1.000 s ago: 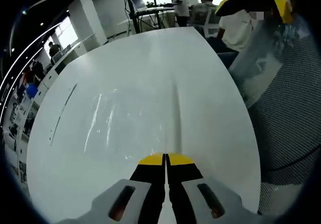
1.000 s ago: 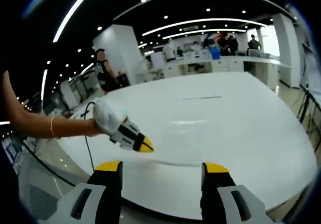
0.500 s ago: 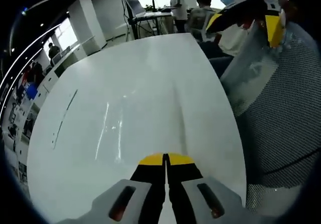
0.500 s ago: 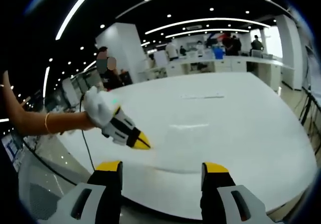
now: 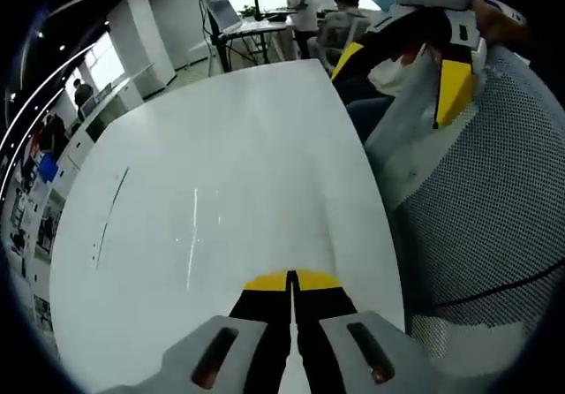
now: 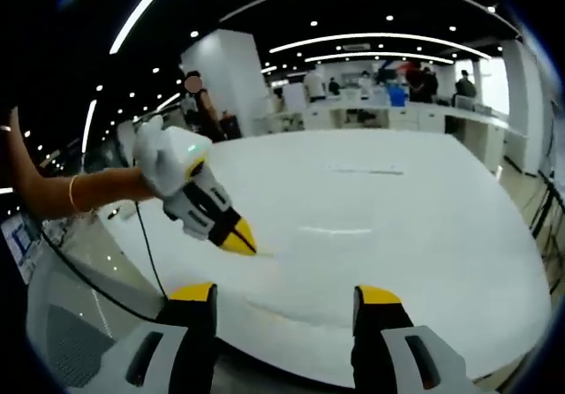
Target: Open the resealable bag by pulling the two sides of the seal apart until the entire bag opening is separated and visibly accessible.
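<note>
Though the clear bag [image 5: 201, 231] is hard to make out, in the left gripper view it lies flat on the table [image 5: 252, 102], ahead and left of the left gripper [image 5: 292, 281]. Its glints run away from the jaws, so its long axis seems to point forward. That gripper's jaws are pressed together; whether film is pinched between them I cannot tell. Right of it, past the table edge and above a mesh chair [image 5: 494, 226], hangs the right gripper [image 5: 402, 71], jaws spread wide and holding nothing. In the right gripper view the left gripper [image 6: 238, 235] has its tip at the table, so the left is nearer; the right must likely come in toward the seal. I count one bag and two grippers.
</note>
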Tool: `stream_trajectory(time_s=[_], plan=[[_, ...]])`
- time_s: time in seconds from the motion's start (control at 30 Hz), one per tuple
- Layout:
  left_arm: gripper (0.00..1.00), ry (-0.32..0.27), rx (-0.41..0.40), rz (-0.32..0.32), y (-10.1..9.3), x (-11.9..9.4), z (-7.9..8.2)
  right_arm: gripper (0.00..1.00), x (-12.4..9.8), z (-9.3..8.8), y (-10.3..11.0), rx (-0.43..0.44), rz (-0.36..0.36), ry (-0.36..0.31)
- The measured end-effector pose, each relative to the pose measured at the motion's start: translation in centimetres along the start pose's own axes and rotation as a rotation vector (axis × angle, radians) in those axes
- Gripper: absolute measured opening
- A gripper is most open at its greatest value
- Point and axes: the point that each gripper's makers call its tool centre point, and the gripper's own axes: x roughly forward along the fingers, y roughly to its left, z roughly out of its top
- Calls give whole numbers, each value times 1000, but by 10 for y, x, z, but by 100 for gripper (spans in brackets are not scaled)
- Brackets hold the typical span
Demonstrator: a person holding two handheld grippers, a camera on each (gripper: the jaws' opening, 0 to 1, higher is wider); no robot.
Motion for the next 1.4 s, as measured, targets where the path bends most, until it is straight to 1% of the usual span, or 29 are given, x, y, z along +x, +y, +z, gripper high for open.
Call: stream_trajectory(time_s=[0.07, 0.23, 0.43, 0.53, 0.63, 0.77, 0.87, 0.93, 1.0, 1.1, 1.27, 1.4], plan=[[0, -3, 6, -11, -3, -2, 3, 58, 0, 0, 1, -25, 3, 7], [0, 13, 63, -26, -10, -6, 7, 55, 1, -3, 3, -111, -4, 41], [0, 9, 77, -51, -20, -11, 14, 55, 4, -5, 6, -153, 6, 62], [0, 13, 84, -58, -24, -11, 15, 55, 4, -6, 7, -177, 9, 72], [0, 19, 102, -55, -26, -12, 16, 55, 7, -11, 14, -184, 45, 97], [0, 19, 107, -70, -30, -12, 17, 55, 10, -14, 19, -219, 65, 125], [0, 27, 110, -77, -32, -11, 16, 54, 15, -9, 20, -261, 79, 130], [0, 28, 110, -81, -34, -11, 15, 53, 20, -5, 22, -310, 103, 142], [0, 30, 111, -84, -35, -10, 15, 51, 25, -3, 23, -343, 127, 160], [0, 35, 118, -89, -36, -9, 13, 48, 34, 1, 21, -394, 142, 176], [0, 37, 118, -89, -37, -8, 13, 48, 45, -5, 22, -443, 176, 216], [0, 34, 122, -85, -37, -8, 15, 42, 50, -14, 23, -487, 201, 255]])
